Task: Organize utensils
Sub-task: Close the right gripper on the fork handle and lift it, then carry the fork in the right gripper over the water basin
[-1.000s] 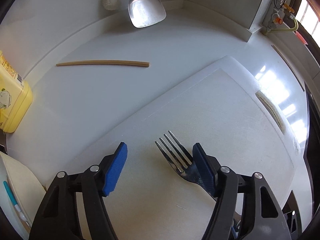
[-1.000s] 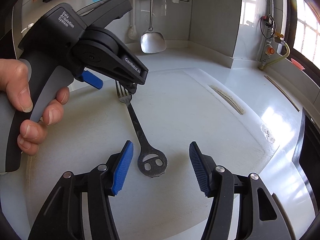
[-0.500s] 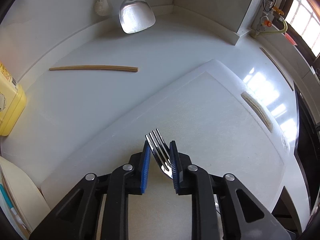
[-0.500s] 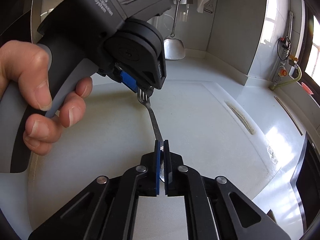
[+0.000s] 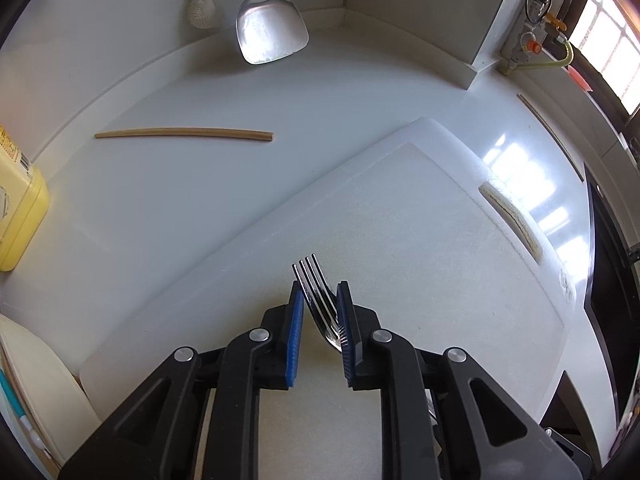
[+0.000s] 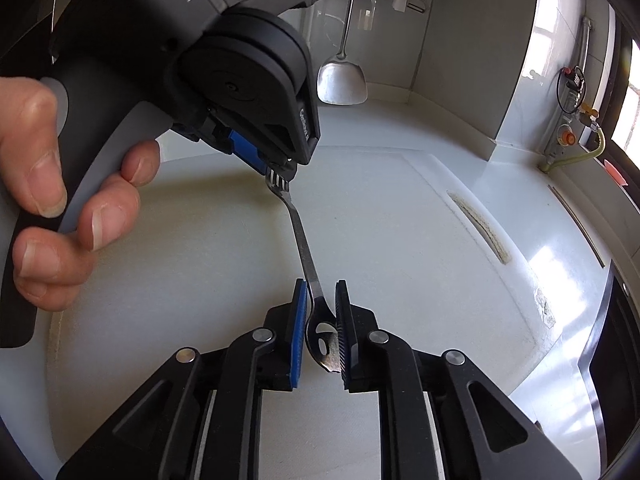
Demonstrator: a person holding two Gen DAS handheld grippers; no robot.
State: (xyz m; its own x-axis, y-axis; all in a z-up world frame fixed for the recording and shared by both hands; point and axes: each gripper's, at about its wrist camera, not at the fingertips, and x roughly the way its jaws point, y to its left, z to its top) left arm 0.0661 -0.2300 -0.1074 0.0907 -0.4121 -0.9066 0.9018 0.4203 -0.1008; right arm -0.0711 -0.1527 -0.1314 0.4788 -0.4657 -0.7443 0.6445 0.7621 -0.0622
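Fork (image 6: 306,258) position: above the white cutting board (image 5: 420,216), held at both ends. Right gripper (image 6: 321,322): jaws opening; the blue pads flank the round cut-out handle end, which touches the right pad. Left gripper (image 5: 319,312): pinches the tines, pads pressed on the fork head. Beyond the board, a chopstick (image 5: 184,133) lies on the tabletop (image 5: 320,92). A yellow container (image 5: 18,208) stands at left; contents cannot be seen. Farthest, a spatula (image 5: 272,36) hangs against the wall.
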